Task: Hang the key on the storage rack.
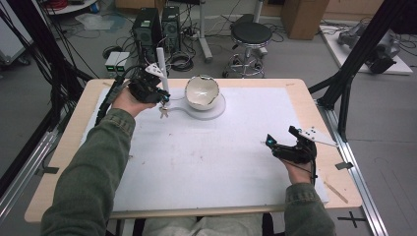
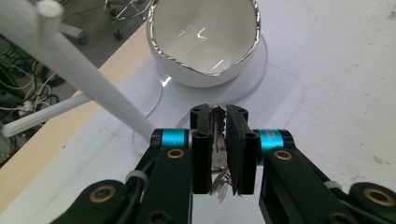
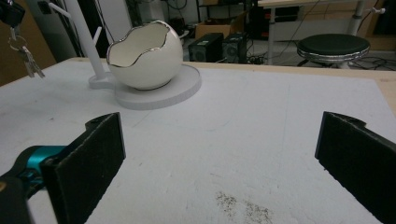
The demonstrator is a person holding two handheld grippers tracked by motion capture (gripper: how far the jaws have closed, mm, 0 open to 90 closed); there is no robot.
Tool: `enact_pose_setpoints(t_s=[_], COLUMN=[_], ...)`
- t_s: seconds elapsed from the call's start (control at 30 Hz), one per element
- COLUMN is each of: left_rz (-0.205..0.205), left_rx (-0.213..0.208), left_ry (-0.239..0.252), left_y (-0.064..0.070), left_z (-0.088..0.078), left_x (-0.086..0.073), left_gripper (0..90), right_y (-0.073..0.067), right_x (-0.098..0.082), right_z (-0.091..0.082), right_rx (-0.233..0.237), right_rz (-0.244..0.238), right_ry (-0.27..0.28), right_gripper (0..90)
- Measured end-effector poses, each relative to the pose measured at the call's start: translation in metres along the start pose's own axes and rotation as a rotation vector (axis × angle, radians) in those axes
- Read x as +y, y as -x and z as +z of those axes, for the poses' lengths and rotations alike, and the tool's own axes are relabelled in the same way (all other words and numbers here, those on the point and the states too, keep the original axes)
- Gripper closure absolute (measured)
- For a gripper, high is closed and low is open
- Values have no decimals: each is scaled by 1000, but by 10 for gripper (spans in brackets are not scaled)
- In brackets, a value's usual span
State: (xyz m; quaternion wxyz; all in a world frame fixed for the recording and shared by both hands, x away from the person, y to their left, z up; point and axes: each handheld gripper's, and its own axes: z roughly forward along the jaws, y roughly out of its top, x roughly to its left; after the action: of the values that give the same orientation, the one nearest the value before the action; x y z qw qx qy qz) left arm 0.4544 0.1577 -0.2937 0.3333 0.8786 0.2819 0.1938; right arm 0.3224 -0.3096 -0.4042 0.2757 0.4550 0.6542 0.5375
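Note:
A small bunch of keys (image 2: 219, 140) is pinched between the jaws of my left gripper (image 2: 218, 114), which is shut on it. The keys (image 1: 163, 112) hang a little above the white mat at the back left, beside the white peg stand (image 1: 161, 69). To the stand's right, a white egg-shaped bowl (image 1: 201, 91) with a silver rim sits on a round base (image 1: 220, 107). My right gripper (image 1: 281, 136) rests low over the mat's right side, open and holding nothing. In the right gripper view (image 3: 219, 149) the keys (image 3: 28, 56) dangle at the far left.
The white mat (image 1: 206, 162) covers most of the wooden table (image 1: 64, 162). The stand's slanted post (image 2: 88, 79) crosses just left of my left gripper. Behind the table are a black stool (image 1: 251, 34), computer towers (image 1: 147, 27) and cables on the floor.

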Motion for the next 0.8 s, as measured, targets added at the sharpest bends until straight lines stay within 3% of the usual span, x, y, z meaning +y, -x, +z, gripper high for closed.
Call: enact_pose_setpoints(t_s=[0.2,0.57,0.8], left_rz=[-3,-24,-63], left_rx=[26,71,95], left_ry=[4,59,81], left_y=[-9,-22,-32], left_z=[-11,-33,-41], left_x=[7,22,28], left_gripper=[807,807,807], right_y=[0,0,0], right_x=[0,0,0], right_z=[0,-1,-1], right_rx=[-1,2,0], right_rz=[-1,3,0], right_ry=[-1,0,-1], right_gripper=[5,5,5])
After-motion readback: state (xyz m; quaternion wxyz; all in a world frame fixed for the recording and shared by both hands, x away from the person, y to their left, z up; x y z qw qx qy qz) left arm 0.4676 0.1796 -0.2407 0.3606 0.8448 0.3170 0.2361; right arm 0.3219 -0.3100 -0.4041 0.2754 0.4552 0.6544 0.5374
